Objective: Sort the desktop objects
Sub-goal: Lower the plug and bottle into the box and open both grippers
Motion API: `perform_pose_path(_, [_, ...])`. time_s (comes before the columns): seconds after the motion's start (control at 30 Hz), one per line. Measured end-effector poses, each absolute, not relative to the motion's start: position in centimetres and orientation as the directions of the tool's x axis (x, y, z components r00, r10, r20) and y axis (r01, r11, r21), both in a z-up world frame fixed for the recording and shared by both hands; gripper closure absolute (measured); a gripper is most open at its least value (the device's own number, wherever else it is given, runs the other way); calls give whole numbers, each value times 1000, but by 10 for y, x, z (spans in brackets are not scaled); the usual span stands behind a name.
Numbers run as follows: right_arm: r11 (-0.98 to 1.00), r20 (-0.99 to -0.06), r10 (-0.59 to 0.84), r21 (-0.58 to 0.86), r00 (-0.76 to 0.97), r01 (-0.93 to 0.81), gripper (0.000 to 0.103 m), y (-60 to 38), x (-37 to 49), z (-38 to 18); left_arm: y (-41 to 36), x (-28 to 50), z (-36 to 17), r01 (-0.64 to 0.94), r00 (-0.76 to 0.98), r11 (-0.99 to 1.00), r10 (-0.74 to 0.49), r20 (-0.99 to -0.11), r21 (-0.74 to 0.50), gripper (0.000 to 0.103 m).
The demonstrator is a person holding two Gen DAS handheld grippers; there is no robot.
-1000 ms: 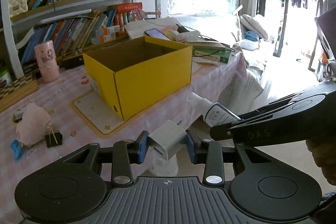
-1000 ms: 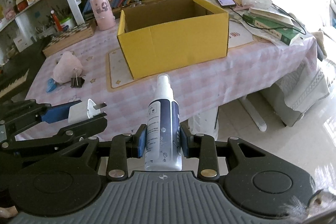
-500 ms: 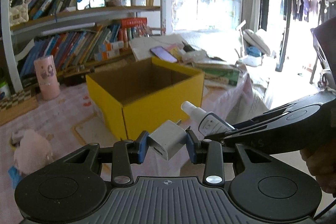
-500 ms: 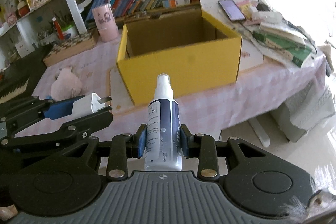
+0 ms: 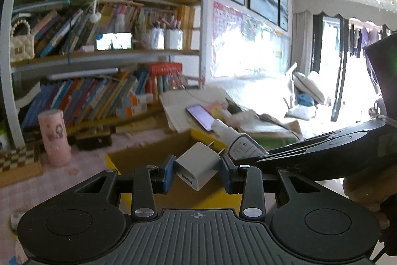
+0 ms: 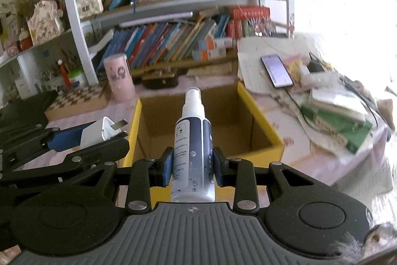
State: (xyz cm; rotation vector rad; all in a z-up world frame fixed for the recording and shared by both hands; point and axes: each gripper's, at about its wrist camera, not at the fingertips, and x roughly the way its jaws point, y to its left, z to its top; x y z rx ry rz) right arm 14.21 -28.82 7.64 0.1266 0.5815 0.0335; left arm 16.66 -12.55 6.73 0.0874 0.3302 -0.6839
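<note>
Jaws: my left gripper (image 5: 197, 170) is clamping a white plug adapter (image 5: 197, 168), tilted, prongs aimed toward the upper right of the frame. My right gripper (image 6: 192, 165) is pinching a spray bottle (image 6: 192, 155) around its lower body, nozzle pointing up the frame.

The yellow box (image 6: 260, 113) is sitting open at centre frame in the right view, just beyond the bottle. In the left view only its rim is showing behind the adapter.

Both items are looking bound for that box. Judgement: I am wanting each one carried over the opening, clear of the front wall, and lowered inside before letting go. The bottle is tall, so laying it down is safer than standing it. The two grippers are crowding each other, so releasing one at a time.
</note>
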Motion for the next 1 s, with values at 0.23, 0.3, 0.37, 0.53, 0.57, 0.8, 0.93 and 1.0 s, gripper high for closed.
perform_pose_path(0.23, [994,-540,80,101,838,-30,73,-296,185,83,-133,208,64,596,747,803,-568,-346,-32,67])
perform_pose_path(0.3, [995,-550,86,92,830,-43,73,-298,197,82,-136,218,60,590,746,807,-560,-361,-29,67])
perform_pose_path(0.37, [996,-560,88,72,824,-57,73,-299,209,80,-143,227,54,587,745,810,-546,-383,-11,67])
perform_pose_path(0.53, [996,-601,91,39,794,-85,73,-306,242,69,-155,244,39,581,739,813,-516,-433,24,67])
perform_pose_path(0.57, [995,-613,94,38,784,-89,73,-307,248,66,-157,248,35,580,732,814,-510,-452,21,67])
perform_pose_path(0.8, [993,-705,113,49,700,-111,73,-318,290,37,-174,273,16,590,692,807,-484,-535,33,67])
perform_pose_path(0.93, [993,-726,93,15,681,-120,73,-323,310,24,-187,290,7,596,666,800,-442,-601,72,67])
perform_pose_path(1.0, [991,-741,77,-16,667,-132,73,-324,320,19,-192,297,2,597,652,798,-423,-629,82,67])
